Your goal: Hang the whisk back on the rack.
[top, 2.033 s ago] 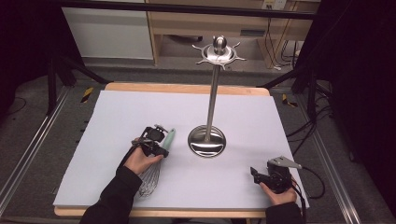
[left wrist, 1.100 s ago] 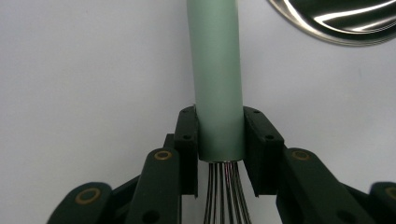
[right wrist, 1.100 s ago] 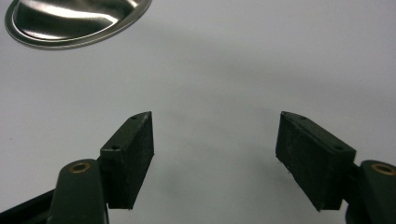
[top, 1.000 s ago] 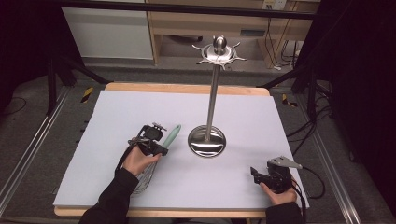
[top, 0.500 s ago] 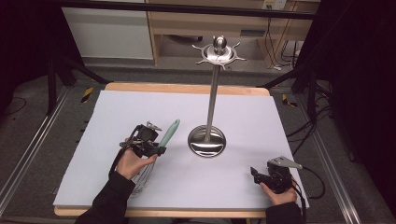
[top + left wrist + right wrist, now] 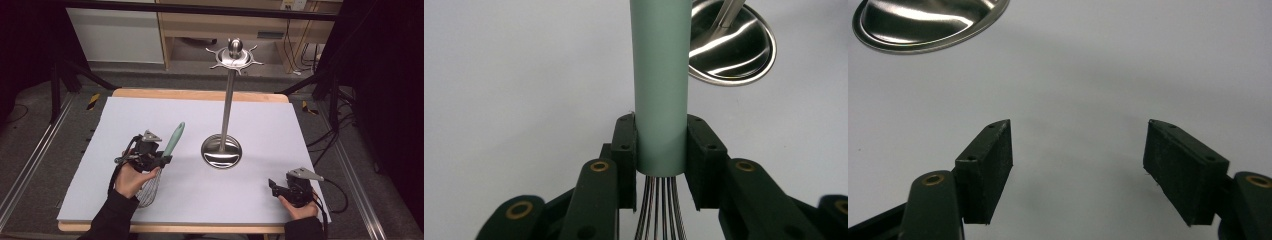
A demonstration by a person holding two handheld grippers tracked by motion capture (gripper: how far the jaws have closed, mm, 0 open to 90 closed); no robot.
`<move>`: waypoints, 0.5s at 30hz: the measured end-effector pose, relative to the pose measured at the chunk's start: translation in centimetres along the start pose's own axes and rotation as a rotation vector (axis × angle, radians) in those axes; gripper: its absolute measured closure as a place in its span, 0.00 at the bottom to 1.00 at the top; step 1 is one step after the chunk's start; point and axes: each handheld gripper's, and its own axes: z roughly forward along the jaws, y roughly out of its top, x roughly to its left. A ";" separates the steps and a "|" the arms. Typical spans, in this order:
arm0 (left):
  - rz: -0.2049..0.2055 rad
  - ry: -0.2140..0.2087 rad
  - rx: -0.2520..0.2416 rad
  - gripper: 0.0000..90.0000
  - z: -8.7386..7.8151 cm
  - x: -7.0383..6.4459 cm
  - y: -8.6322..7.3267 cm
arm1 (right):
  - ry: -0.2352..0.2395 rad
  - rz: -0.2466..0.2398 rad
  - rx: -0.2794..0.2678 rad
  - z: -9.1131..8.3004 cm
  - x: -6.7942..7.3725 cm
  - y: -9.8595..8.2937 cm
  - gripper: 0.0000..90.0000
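Whisk sits clamped in my left gripper, both jaws pressed flat against the bottom of its pale green handle, right where the wires leave it. In the high view the handle tilts up and away toward the utensil stand while the wire end hangs low beside my left hand, above the white mat. My right gripper rests near the mat's front right corner with its jaws wide apart and nothing between them.

I read the step as carrying the whisk to the stand and hanging it on 1 of the hooks of the crown. To do it well I should hold the clamp firm, because the handle is smooth and round and could rotate or slide. I should raise it clear of the stand's round base first, then approach the crown from the side so the wires do not knock the pole.

Some things I cannot make out. The handle's far tip is cut off at the top of the left gripper view, so I cannot tell whether it has a hanging loop. The hooks are small and blurred from above. My hand covers part of the wires.
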 end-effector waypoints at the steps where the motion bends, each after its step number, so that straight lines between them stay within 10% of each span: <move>1: 0.000 0.000 0.000 0.77 0.0 0.0 0.0 | 0.000 0.000 0.000 0.0 0.0 0.0 0.31; 15: -0.023 0.009 -0.102 0.77 -2.6 0.6 -1.5 | -0.003 0.001 0.001 0.0 -0.1 -0.1 0.31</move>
